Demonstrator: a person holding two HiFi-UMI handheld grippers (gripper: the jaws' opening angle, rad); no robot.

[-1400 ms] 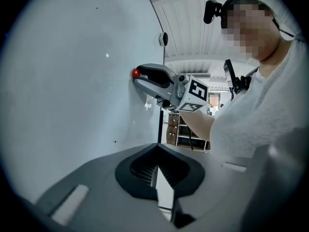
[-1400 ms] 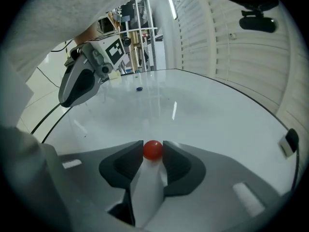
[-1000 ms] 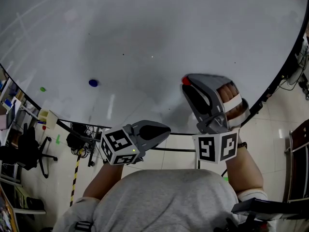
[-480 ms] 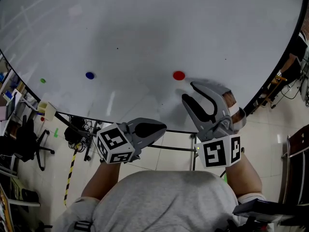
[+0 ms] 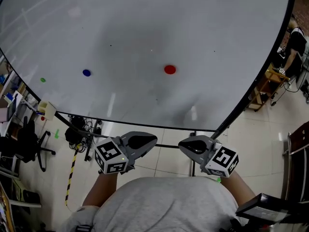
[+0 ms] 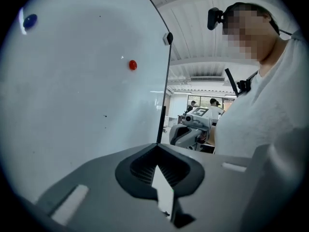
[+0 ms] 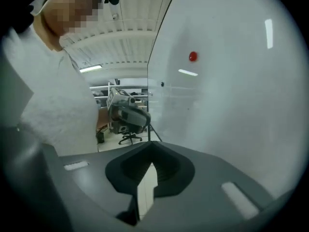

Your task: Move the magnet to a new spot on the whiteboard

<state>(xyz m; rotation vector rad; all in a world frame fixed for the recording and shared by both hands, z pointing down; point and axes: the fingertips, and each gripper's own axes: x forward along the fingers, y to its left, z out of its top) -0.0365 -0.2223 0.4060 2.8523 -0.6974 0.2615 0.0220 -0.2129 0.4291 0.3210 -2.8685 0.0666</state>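
- Whiteboard [image 5: 145, 23] fills most of the head view, a pale sheet tilted away from me, with tiled floor below its lower edge.
- On it the red magnet [image 5: 169, 69] sits stuck right of centre, untouched by either tool. A blue magnet [image 5: 86, 73] lies well to its left, and a small green dot [image 5: 42, 80] farther left again.
- My left gripper [image 5: 145, 141] hangs below the board's edge with its jaws together and nothing between them; its own view confirms that [image 6: 161, 178].
- My right gripper [image 5: 190, 146] is also off the board, just right of the left one. Its jaws are closing, all but together, and its view [image 7: 147, 178] shows nothing between them.
- What the next reach turns on: the red magnet lies up and ahead of both tools, well apart from each, and a touch nearer the right one.
- It shows up and right of centre in the right gripper view [image 7: 192, 56].
- The magnet is a round disc, so I judge no approach angle is favoured.
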